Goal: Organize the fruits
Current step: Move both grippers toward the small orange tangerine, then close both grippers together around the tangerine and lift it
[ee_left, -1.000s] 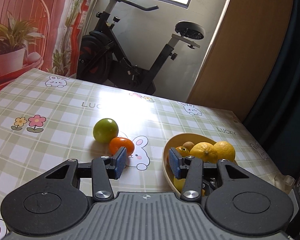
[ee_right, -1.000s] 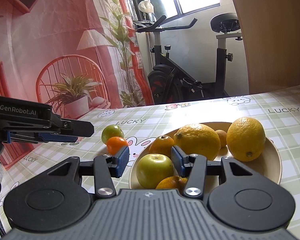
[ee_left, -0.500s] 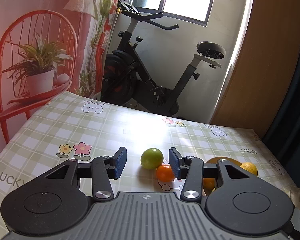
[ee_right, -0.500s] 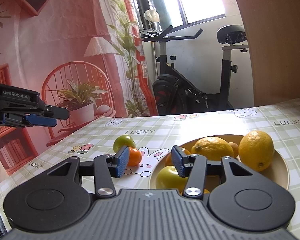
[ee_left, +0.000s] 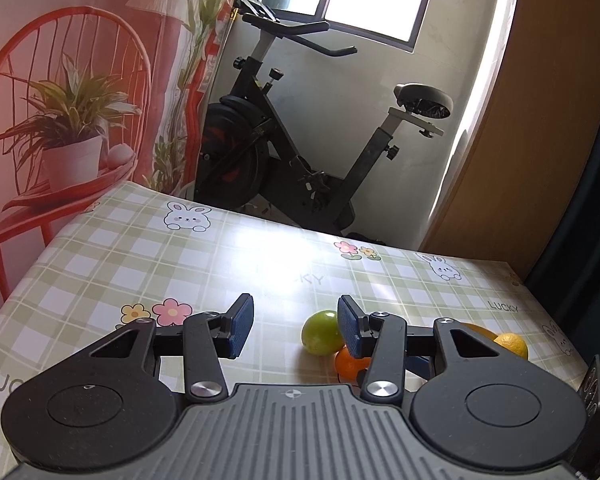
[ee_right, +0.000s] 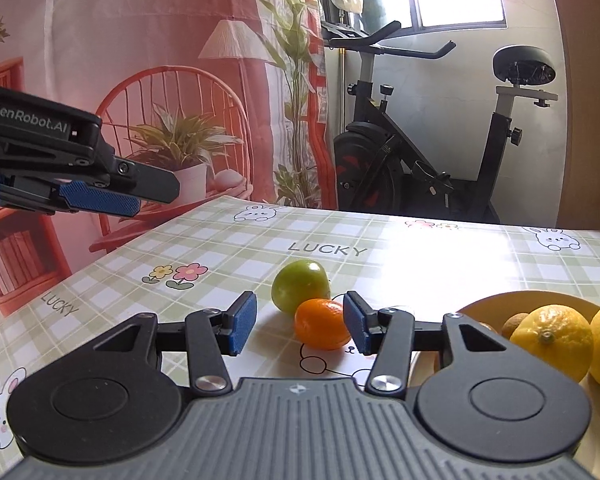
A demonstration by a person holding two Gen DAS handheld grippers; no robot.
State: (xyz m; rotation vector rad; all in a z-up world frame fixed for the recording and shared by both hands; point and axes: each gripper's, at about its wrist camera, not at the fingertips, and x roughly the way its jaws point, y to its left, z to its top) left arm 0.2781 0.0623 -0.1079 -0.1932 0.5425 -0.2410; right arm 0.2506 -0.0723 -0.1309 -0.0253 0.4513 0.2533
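While your right gripper [ee_right: 300, 328] hangs low with jaws apart and empty, the orange tangerine [ee_right: 322, 323] sits just past them at 1 o'clock, touching the green fruit [ee_right: 300, 286] behind it on the counter [ee_right: 380, 256]. At 3 o'clock, the bowl [ee_right: 500, 304] holds lemons [ee_right: 552, 336]. Your left gripper [ee_left: 296, 330], jaws apart, holds nothing.

The surface [ee_right: 260, 240] wears a green-and-white checked cloth printed with rabbits, flowers and the word LUCKY. On it lie a green fruit [ee_right: 300, 287] and a small orange [ee_right: 323, 323] (the two touching), with a yellow bowl [ee_right: 496, 304] of fruit just beside them.
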